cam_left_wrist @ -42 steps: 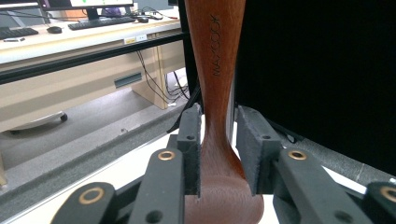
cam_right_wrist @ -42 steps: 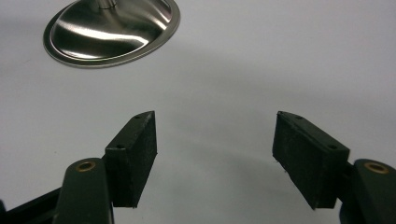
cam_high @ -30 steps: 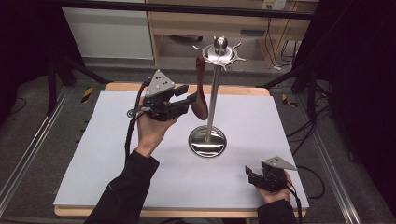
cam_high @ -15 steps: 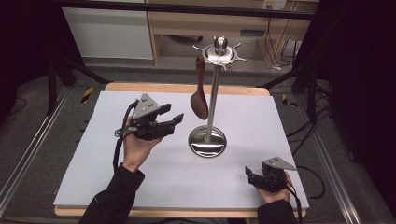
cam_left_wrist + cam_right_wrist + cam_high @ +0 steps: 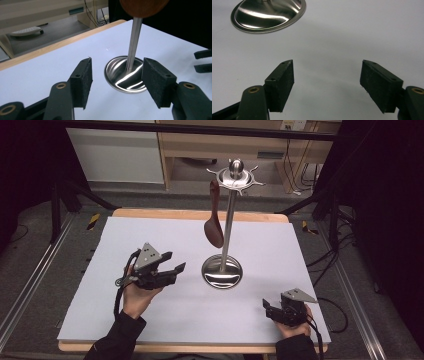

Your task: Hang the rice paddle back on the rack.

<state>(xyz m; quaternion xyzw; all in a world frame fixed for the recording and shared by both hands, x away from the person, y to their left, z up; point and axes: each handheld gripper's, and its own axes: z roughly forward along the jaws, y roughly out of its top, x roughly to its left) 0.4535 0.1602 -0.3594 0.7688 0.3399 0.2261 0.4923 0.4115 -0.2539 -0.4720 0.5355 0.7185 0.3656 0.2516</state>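
A steel stand (image 5: 229, 220) with a round base (image 5: 222, 271) rises mid-table. A brown wooden spoon (image 5: 214, 227) hangs from one hook of its top ring, bowl down. My left gripper (image 5: 176, 260) sits low over the white sheet just left of the base, pointing at it. Its jaws have just been opening and nothing is between them. In the left gripper view the base (image 5: 125, 80) and the spoon bowl (image 5: 143, 6) lie beyond the left gripper (image 5: 116, 75). My right gripper (image 5: 266, 310) rests at the front right. Its jaws have also been opening over bare sheet (image 5: 327, 75).
The white sheet (image 5: 150, 330) covers a wooden table whose edge (image 5: 200, 213) shows at the back. Black frame bars and floor rails (image 5: 30, 285) flank the table. A cabinet (image 5: 260, 150) and cables stand behind. The right gripper's jaws (image 5: 203, 61) show at the far right of the left gripper view.
The left gripper has drawn back from the hanging spoon, down and toward the near left, with its jaws wider. The spoon stays on its hook. The right hand has kept its place.
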